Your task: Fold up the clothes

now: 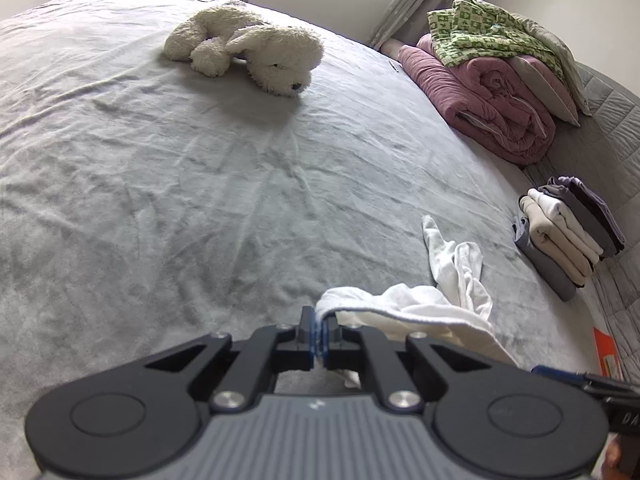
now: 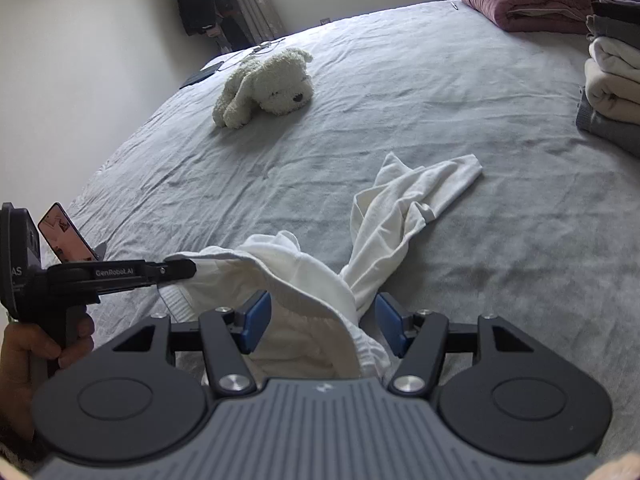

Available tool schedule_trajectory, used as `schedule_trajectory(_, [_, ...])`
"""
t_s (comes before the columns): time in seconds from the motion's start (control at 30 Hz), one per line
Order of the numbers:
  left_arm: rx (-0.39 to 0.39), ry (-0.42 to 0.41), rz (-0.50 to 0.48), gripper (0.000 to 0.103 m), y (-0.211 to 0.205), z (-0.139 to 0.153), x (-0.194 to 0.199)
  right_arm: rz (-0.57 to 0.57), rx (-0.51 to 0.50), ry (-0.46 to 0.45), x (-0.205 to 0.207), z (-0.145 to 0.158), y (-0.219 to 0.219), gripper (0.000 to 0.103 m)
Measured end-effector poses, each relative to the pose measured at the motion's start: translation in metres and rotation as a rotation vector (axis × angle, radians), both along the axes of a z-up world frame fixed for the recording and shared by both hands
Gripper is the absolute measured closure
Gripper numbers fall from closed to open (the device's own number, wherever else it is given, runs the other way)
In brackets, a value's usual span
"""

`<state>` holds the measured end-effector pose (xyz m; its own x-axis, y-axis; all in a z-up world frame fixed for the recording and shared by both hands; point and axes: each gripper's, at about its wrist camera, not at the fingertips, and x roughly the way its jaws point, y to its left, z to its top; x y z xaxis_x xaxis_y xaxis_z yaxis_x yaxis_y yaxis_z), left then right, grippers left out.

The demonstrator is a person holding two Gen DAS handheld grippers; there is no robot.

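Right wrist: white garment (image 2: 384,216) lengthwise away, rightward.

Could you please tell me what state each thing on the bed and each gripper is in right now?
White garment: crumpled, unfolded, one edge lifted.
Left gripper: shut on the garment's edge.
Right gripper: open, garment between its pads.
Clothes stack: folded.
Plush dog: lying on its side.
Pink quilt: rolled up.

bed sheet (image 1: 200,184): plain grey, creased
crumpled cotton garment (image 2: 400,208): white
plush toy dog (image 1: 256,48): cream, black nose
rolled quilt (image 1: 492,100): dusty pink
checked blanket (image 1: 492,32): green and white
folded clothes stack (image 1: 568,232): grey, cream, dark grey
right gripper (image 2: 322,322): black body, blue pads
curtain (image 1: 404,4): pale grey
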<state>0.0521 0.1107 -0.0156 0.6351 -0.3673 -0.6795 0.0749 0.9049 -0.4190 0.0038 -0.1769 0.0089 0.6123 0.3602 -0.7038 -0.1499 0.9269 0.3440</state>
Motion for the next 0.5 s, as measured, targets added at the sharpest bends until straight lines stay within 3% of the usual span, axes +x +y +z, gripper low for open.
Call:
schedule_trajectory(0.17, [-0.027,-0.019,0.054,0.1,0.014,0.006,-0.005,-0.129,-0.084,0.106,-0.014,-0.031,0.012,0.041])
schedule_trajectory(0.23, [-0.041,-0.02,0.077,0.1,0.022,0.008,-0.009,-0.173,-0.093,0.141,-0.019,-0.039,0.013,0.054])
schedule_trajectory(0.27, [-0.055,-0.013,0.079,0.1,0.026,0.009,-0.011,-0.172,-0.086,0.138,-0.022,-0.038,0.015,0.075])
schedule_trajectory(0.3, [-0.062,-0.008,0.078,0.1,0.028,0.01,-0.014,-0.169,-0.077,0.132,-0.025,-0.035,0.017,0.09])
schedule_trajectory(0.37, [-0.061,-0.008,0.081,0.1,0.033,0.013,-0.022,-0.162,-0.061,0.121,-0.03,-0.03,0.02,0.097])
schedule_trajectory(0.5, [-0.088,-0.014,0.111,0.1,0.05,0.024,-0.04,-0.173,-0.124,-0.015,-0.025,0.023,0.034,0.098])
